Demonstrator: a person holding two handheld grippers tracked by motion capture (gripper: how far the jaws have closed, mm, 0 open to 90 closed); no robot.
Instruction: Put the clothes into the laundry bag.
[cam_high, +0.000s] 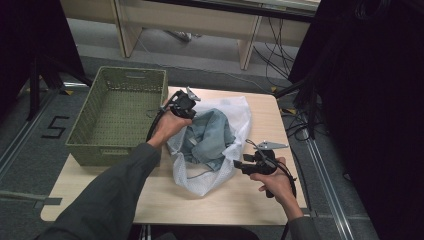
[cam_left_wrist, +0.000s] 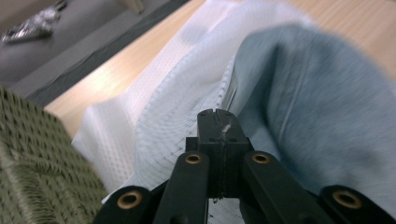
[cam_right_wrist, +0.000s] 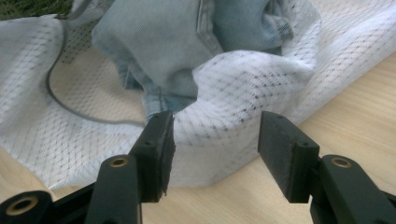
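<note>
High view: on the worktop, a denim garment sits half inside a white mesh bag. Left tool pinches shut on the bag's far rim; right tool, jaws parted, faces its near edge.

One legible mark found — a dark figure "5" on the grey floor, left edge of the high view, beside the green basket. Its strokes look like tape, though the frame is too coarse to be sure. No print, label or brand can be read on the basket, on the white mesh bag at frame centre, or on the blue garment inside it — both gripper views likewise carry no readable lettering.
</note>
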